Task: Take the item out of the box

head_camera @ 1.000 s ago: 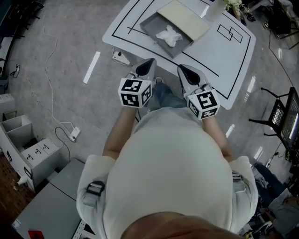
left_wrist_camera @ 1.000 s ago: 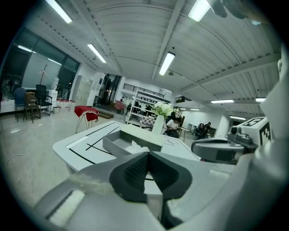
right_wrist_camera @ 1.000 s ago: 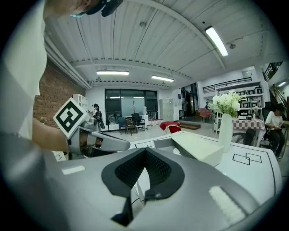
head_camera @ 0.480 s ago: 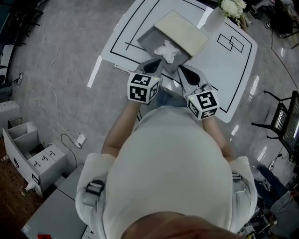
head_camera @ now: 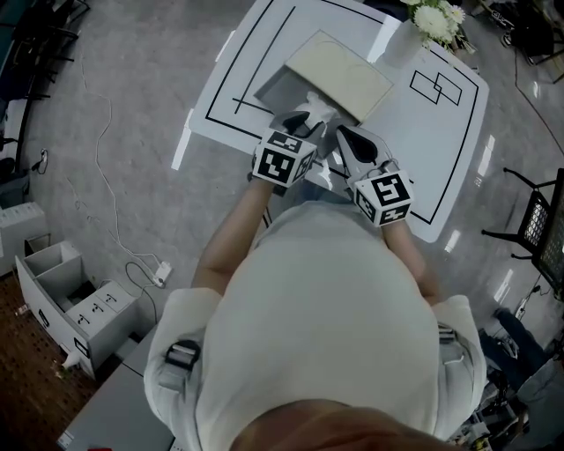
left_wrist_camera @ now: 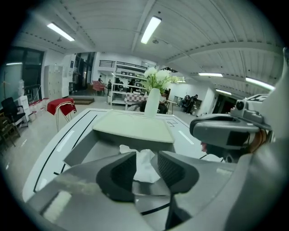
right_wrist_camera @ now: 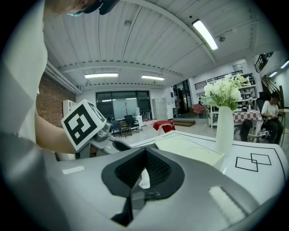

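A crumpled white item (head_camera: 317,109) lies in an open grey box (head_camera: 271,88) on the white table (head_camera: 441,114). The box's beige lid (head_camera: 339,69) rests across its far side. My left gripper (head_camera: 304,123) reaches over the box's near edge. Its jaws are opening, and the white item (left_wrist_camera: 145,170) shows through the gap just ahead of the left gripper (left_wrist_camera: 146,156), with the pads off it. My right gripper (head_camera: 346,135) hovers beside it, over the near right of the box. The right gripper (right_wrist_camera: 143,155) looks shut with nothing held; a sliver of the white item (right_wrist_camera: 144,179) shows behind its pads.
A white vase of flowers (head_camera: 430,19) stands at the table's far edge, right of the box. Black lines and two overlapping squares (head_camera: 436,72) mark the tabletop. Grey cabinets (head_camera: 70,299) and a cable lie on the floor at left; a black chair (head_camera: 538,225) stands at right.
Both grippers have moved forward from the table's near edge to the box, the left one farther. The left jaws have parted.
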`<action>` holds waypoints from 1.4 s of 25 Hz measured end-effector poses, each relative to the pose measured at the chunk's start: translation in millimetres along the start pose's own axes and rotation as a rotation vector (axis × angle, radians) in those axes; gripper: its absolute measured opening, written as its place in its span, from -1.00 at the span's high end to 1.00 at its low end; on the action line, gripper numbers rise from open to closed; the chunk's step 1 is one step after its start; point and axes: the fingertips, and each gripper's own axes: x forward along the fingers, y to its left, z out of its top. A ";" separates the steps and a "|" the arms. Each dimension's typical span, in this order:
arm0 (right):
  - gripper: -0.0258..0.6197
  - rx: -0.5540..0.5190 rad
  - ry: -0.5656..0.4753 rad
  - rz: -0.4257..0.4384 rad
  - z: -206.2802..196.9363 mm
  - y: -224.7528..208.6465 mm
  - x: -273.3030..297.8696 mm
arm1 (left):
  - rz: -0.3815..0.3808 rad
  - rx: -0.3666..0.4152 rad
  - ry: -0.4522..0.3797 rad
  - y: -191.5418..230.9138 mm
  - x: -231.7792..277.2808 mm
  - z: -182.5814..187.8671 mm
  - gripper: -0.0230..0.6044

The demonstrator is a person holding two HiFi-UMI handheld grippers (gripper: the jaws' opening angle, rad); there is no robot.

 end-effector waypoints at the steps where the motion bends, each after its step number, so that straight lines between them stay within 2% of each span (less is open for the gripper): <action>1: 0.92 0.006 0.002 -0.001 -0.5 -1.9 1.9 | 0.002 0.014 0.024 1.9 4.1 -0.4 0.47; 6: 0.92 0.028 0.004 -0.001 -1.4 -8.4 11.4 | 0.002 0.073 0.130 9.6 22.6 -2.8 0.33; 10: 0.92 0.048 0.002 -0.005 -3.1 -12.2 16.0 | -0.008 0.110 0.230 11.2 33.8 -14.5 0.32; 14: 0.92 0.054 0.007 -0.012 -6.1 -16.7 15.0 | 0.026 0.123 0.297 20.1 43.3 -22.3 0.33; 17: 0.92 0.058 0.014 -0.019 -9.1 -19.7 12.9 | 0.018 0.145 0.369 19.0 48.7 -30.2 0.33; 21: 0.92 0.073 0.016 -0.024 -12.0 -23.2 12.7 | 0.024 0.197 0.426 18.9 53.5 -39.8 0.40; 24: 0.92 0.074 0.014 -0.027 -12.3 -25.1 12.7 | 0.049 0.236 0.430 22.8 54.8 -41.0 0.54; 30: 0.92 0.072 0.017 -0.026 -12.8 -25.1 13.3 | 0.059 0.243 0.397 27.8 51.9 -36.8 0.80; 35: 0.93 0.065 0.015 -0.024 -12.2 -22.2 10.8 | 0.061 0.189 0.308 25.1 41.8 -27.7 0.89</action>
